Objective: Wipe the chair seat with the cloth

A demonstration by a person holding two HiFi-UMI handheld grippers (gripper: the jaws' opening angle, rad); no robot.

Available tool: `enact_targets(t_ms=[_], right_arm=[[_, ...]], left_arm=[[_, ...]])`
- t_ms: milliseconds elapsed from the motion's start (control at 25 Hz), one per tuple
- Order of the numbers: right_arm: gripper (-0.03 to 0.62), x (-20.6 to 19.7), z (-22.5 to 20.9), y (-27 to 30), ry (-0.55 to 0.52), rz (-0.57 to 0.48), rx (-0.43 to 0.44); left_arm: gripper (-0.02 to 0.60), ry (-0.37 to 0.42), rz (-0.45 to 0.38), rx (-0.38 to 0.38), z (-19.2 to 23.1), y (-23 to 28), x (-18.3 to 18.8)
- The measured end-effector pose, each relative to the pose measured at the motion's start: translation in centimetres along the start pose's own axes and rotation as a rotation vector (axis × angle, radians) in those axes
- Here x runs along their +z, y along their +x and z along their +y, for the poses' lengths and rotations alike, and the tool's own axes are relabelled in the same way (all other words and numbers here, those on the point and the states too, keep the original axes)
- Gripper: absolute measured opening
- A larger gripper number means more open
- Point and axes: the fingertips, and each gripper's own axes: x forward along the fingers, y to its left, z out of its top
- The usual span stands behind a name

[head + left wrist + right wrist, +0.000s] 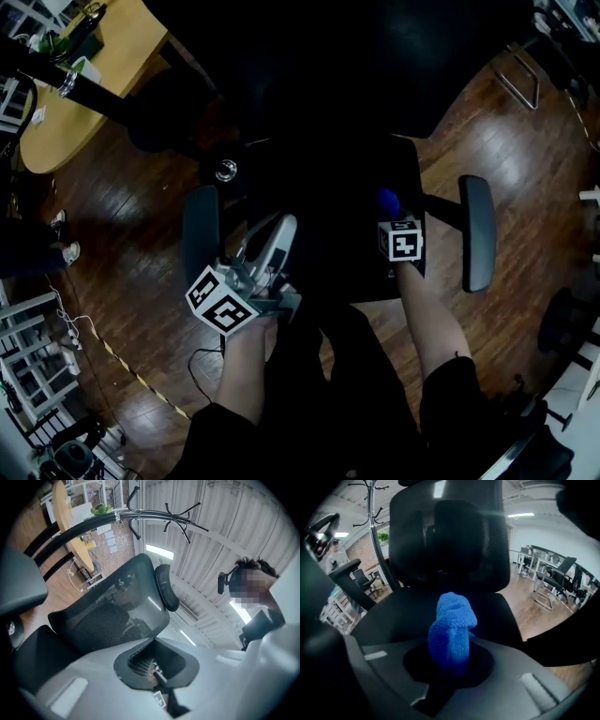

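— Where's the cloth?
— One blue cloth (451, 630), bunched lengthwise and clenched in the right gripper's (392, 214) jaws. Its long axis runs along them, tip toward the backrest (447, 536), over the chair seat (319, 206).
— And the left gripper (270, 234)?
— Jaws apart, empty, beside one of two armrests (200, 232).
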Motion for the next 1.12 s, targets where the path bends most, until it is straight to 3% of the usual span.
enact_targets(t_ms=[240,440,600,840,1120], right_arm=[[0.038,1.6,13.5,2.0,-0.065,0.019,0.239],[0.038,0.7,23.5,2.8,-0.128,0.054,0.384],[0.038,-1.1,28.9,3.7,-0.134,0.087,0.488],[0.038,-1.7,29.3,3.8,-0.169,0.068,0.462],[0.038,-3.1,21.6,3.6,-0.125,0.096,0.315]], left_arm=[[-0.003,0.021,-0.063,0.037,-0.8,-3.3,2.6],[-0.003,0.039,-0.106,0.079,-0.4,-6.8,4.3],[-0.003,0.039,-0.147,0.101,0.0,-8.9,5.2],[-0.003,0.045,-0.16,0.108,-0.1,-10.9,5.7],[-0.003,0.025,-0.11,0.062,-0.4,-8.2,4.3]])
